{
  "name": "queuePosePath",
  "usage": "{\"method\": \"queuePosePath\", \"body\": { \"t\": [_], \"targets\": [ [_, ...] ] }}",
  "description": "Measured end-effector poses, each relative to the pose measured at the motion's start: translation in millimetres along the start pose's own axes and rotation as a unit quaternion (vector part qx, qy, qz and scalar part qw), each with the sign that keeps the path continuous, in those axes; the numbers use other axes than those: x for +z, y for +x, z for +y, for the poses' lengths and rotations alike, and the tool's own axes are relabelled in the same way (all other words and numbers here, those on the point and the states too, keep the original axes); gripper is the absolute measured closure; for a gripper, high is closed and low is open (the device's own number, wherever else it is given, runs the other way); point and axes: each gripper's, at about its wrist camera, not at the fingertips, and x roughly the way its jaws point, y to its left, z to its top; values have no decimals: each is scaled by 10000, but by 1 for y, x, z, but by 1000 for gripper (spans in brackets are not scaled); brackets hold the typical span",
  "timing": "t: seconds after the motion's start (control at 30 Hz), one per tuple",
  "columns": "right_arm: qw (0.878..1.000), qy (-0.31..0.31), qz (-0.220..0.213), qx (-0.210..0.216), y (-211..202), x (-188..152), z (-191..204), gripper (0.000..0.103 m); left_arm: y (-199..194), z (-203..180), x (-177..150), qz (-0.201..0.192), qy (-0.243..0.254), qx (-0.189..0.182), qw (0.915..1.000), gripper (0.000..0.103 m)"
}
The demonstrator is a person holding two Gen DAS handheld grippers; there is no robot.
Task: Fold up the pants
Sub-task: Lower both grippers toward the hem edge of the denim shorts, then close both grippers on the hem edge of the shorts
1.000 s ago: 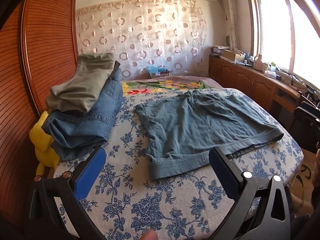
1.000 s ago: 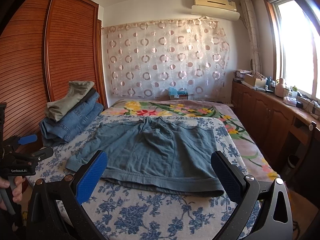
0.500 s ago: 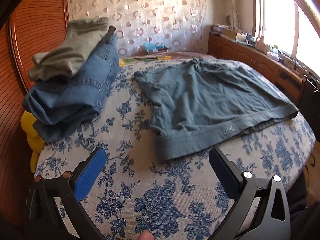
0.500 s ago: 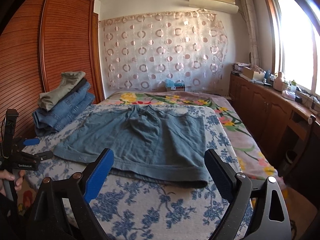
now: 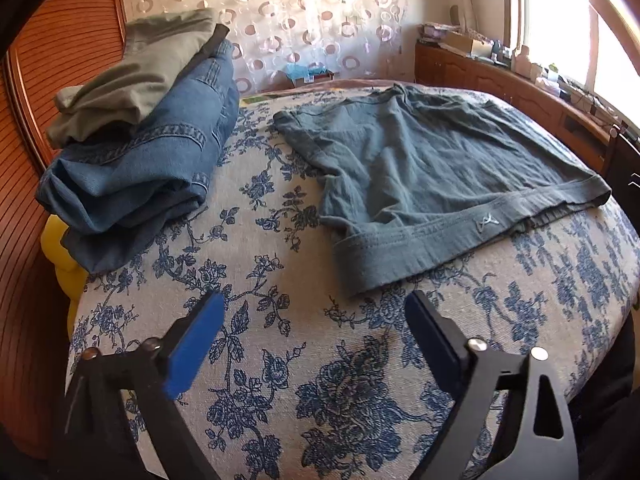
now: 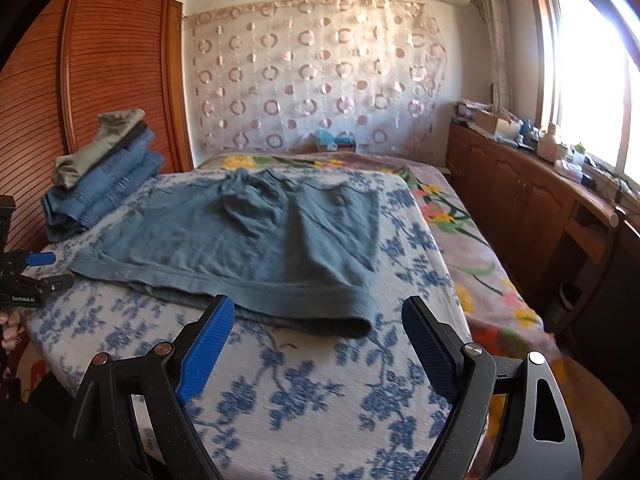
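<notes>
Grey-blue short pants lie spread flat on the blue-flowered bed cover, waistband toward me. My left gripper hovers just short of the waistband's left corner. Its jaws are closing, with only bed cover between them. In the right wrist view the pants lie ahead. My right gripper is near the waistband's right corner, jaws closing, pads clear of the cloth. The left gripper also shows at that view's left edge, held by a hand.
A stack of folded jeans topped by olive trousers sits at the bed's left side, beside a wooden wardrobe. A yellow plush toy is wedged below the stack. Wooden cabinets line the window wall on the right.
The left gripper has dropped and tilted down toward the bed near the waistband's left corner. The right gripper has come closer to the right corner. Both pairs of jaws have narrowed a little.
</notes>
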Motion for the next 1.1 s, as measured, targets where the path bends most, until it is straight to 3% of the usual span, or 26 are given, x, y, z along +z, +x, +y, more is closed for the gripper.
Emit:
{"method": "queuePosePath", "body": {
  "t": [0.4, 0.7, 0.83, 0.9, 0.97, 1.1],
  "targets": [
    [9992, 124, 370, -133, -15, -2, -8, 23, 1, 0, 12, -139, -35, -257, 9996, 43],
    [9984, 86, 556, -23, -15, 9, -8, 40, 1, -2, 24, -294, -10, -362, 9989, 55],
    [9978, 92, 657, -22, -13, 10, -10, 51, 1, -2, 25, -323, -25, -411, 9986, 61],
    [9977, 93, 668, -9, -11, 12, -11, 59, 1, -3, 26, -349, -20, -430, 9985, 67],
    [9975, 73, 700, -13, -4, 15, -11, 79, 2, -4, 26, -346, 14, -438, 9984, 74],
    [9971, 55, 751, 67, 0, 16, -11, 90, 2, -6, 25, -364, 13, -525, 9980, 85]
  ]
}}
